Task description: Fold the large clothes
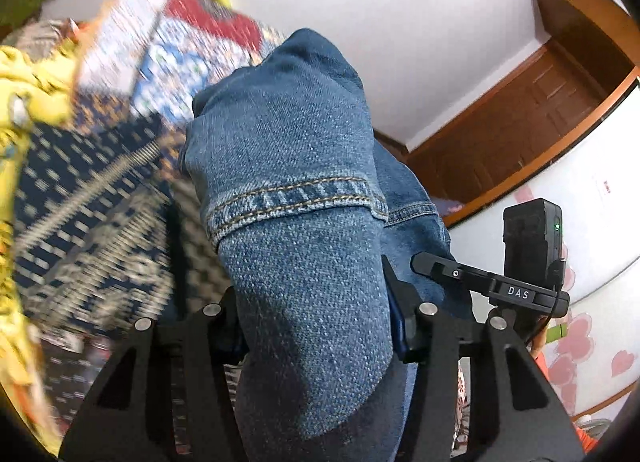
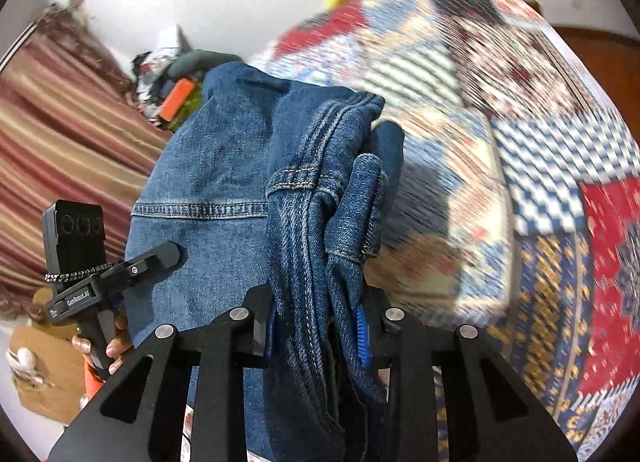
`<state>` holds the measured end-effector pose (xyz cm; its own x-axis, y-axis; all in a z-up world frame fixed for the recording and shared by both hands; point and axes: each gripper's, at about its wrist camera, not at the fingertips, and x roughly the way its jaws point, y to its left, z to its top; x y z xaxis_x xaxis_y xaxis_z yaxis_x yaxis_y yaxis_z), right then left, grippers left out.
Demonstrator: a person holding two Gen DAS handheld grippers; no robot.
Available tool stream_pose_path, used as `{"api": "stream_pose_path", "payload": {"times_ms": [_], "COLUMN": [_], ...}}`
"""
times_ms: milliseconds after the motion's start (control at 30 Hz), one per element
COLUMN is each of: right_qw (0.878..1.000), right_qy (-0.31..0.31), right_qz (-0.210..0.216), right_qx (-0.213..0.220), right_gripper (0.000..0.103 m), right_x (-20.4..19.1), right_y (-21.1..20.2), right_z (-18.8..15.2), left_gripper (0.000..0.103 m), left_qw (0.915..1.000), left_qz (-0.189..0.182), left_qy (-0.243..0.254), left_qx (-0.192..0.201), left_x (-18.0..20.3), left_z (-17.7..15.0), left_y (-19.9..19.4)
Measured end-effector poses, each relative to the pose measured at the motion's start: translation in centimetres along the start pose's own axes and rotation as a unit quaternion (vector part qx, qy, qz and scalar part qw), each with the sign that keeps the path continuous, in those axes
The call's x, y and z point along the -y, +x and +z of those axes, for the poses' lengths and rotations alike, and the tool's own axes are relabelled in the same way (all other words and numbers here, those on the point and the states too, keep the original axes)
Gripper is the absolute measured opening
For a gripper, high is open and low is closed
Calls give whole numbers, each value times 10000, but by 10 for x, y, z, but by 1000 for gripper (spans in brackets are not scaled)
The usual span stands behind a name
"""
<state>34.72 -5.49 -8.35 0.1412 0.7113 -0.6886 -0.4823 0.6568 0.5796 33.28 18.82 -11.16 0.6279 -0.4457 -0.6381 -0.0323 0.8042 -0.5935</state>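
Both grippers' fingers clamped on jeans (image 1: 296, 166) hem edges, lifted above patchwork quilt (image 2: 520, 142).

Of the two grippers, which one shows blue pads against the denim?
The right gripper: blue pads flank the bunched jeans. The left gripper also clamps denim, but its pads are mostly hidden.

A home bedroom: patchwork quilt (image 2: 500, 110) on the bed; wooden door (image 1: 520, 118); striped curtain (image 2: 52, 134).

Patchwork quilt (image 2: 500, 110) blurred; yellow cloth (image 1: 24, 102) beside it; wooden door (image 1: 532, 110); striped curtain (image 2: 60, 122).
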Motion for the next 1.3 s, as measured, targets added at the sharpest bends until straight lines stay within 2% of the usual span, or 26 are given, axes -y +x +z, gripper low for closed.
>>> {"api": "stream_pose_path", "payload": {"times_ms": [233,367,500,600,700,767,833,933,1067,1167,1233,1300], "right_qw": [9986,9984,9990,9992,9984,9974,9971,9961,9924,9908,9890,9870], "right_qy": [-453,-502,-405,-342,-275,-314,-407,-602,-870,-904,-932,-938], "right_qz": [181,209,161,19,-203,-365,-344,-400,-767,-941,-1101,-1269], "right_qx": [207,161,-16,-195,-441,-543,-538,-510,-411,-363,-313,-307], "right_gripper": [27,27,26,26,26,26,27,32,40,44,57,67], "right_x": [-67,-83,-88,-82,-68,-58,-56,-60,-72,-72,-73,-71], "right_y": [39,81,125,162,199,215,220,219,212,204,197,190], "right_z": [30,44,49,46,40,35,33,32,18,9,3,-4], "left_gripper": [52,52,52,52,52,56,62,65,72,76,85,87], "left_qw": [9984,9974,9967,9952,9927,9898,9906,9904,9879,9823,9800,9779], "left_qz": [292,485,630,711,793,898,829,804,1347,1837,1969,2070], "left_qy": [76,-70,-321,-643,-907,-1060,-1058,-1109,-743,-354,-285,-266], "left_qx": [477,525,392,185,-95,-318,-234,-195,-211,-98,-22,-161], "left_x": [-48,-87,-139,-185,-218,-241,-248,-248,-224,-202,-193,-185], "left_z": [32,45,49,49,36,23,11,4,-4,-15,-24,-35], "left_y": [-68,-71,-60,-34,-9,10,9,2,-8,-18,-26,-29]}}
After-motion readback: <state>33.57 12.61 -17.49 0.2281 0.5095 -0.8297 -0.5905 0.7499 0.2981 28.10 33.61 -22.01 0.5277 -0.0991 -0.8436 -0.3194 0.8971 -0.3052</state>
